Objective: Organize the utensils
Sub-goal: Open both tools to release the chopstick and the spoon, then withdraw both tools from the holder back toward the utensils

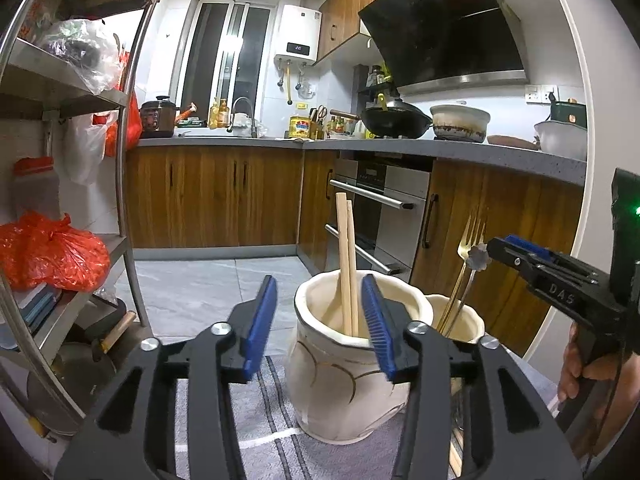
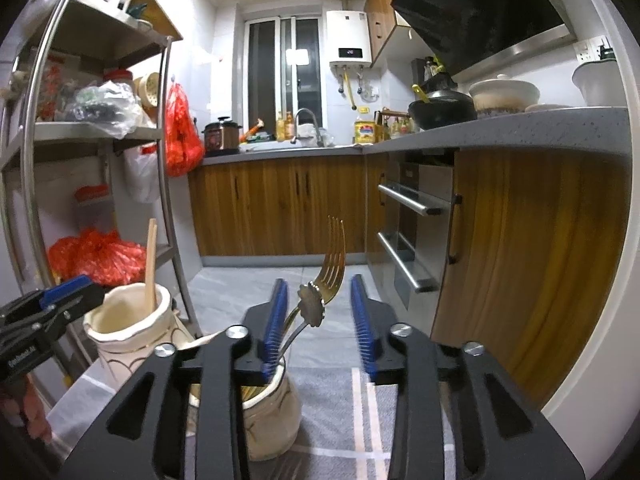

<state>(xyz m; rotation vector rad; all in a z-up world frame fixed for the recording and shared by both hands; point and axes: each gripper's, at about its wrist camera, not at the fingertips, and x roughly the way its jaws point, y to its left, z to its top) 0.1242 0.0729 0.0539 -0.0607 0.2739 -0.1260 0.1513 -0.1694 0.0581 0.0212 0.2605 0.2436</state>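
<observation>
Two wooden chopsticks (image 1: pixel 346 264) stand in a cream ceramic jar (image 1: pixel 340 392) on a grey striped cloth (image 1: pixel 256 432). My left gripper (image 1: pixel 320 284) is open, its blue pads either side of the chopsticks and apart from them. Behind and to the right, a second cream jar (image 1: pixel 460 320) holds a gold fork (image 1: pixel 472 236) and a silver utensil with a flower-shaped end (image 1: pixel 478 258). In the right wrist view my right gripper (image 2: pixel 318 280) is open around the fork (image 2: pixel 334 264) and the flower-ended utensil (image 2: pixel 312 304), which lean close to the left pad above their jar (image 2: pixel 272 412).
A steel shelf rack (image 1: pixel 128 184) with red plastic bags (image 1: pixel 52 256) stands close on the left. Wooden cabinets and an oven (image 1: pixel 384 216) lie ahead under a grey counter (image 1: pixel 440 148). The table's white rim (image 2: pixel 592 360) curves along the right.
</observation>
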